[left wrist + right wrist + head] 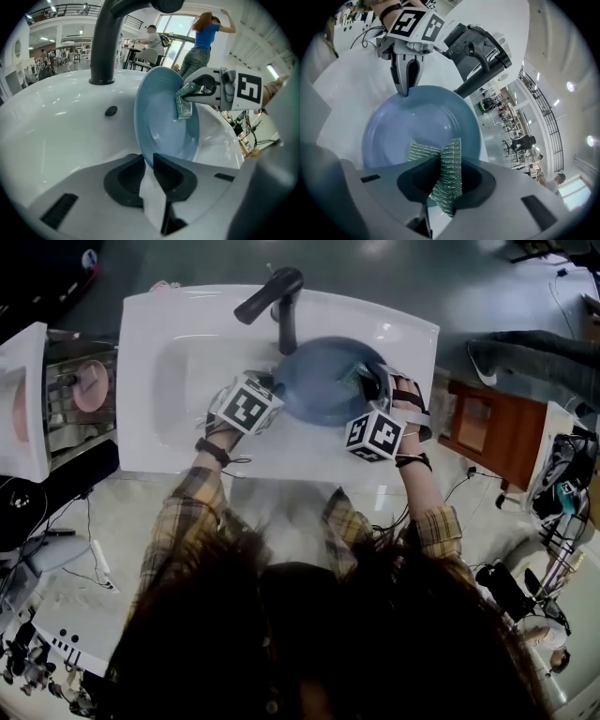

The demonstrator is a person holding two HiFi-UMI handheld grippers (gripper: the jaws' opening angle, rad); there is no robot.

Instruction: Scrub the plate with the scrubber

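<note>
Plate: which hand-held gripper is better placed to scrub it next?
Right. The right hand-held gripper holds the green scrubber at the face of the blue plate; the left hand-held gripper is clamped on its rim, steadying it over the sink.

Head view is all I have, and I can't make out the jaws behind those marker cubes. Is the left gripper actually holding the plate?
Observer: Yes. The left gripper view shows the left gripper closed on the rim of the plate.
Operator: And the right one?
Observer: Its own view shows the right gripper pinching a folded green scrubber.
Operator: Is the scrubber on the plate?
Observer: In the left gripper view it appears to rest against the plate's inner face, near the rim.
</note>
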